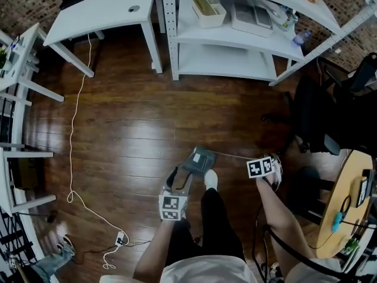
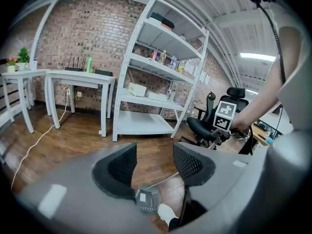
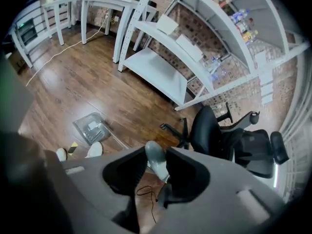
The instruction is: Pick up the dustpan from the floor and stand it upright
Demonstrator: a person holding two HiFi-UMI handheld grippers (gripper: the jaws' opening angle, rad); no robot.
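Dark glossy wood floor [image 1: 129, 128] fills the room, edged by white tables [image 1: 106, 7], a white metal shelving unit [image 1: 235, 34] and a brick wall [image 2: 83, 38]. The grey dustpan [image 1: 199, 160] sits low beside the person's white shoe [image 1: 210, 178], perhaps just touching the boards. The right gripper [image 3: 155, 152] clamps the grey tip of its handle [image 3: 158, 167]. The left gripper [image 2: 153, 162] has its jaws apart with nothing between them. A black office chair [image 3: 219, 130] stands nearby.
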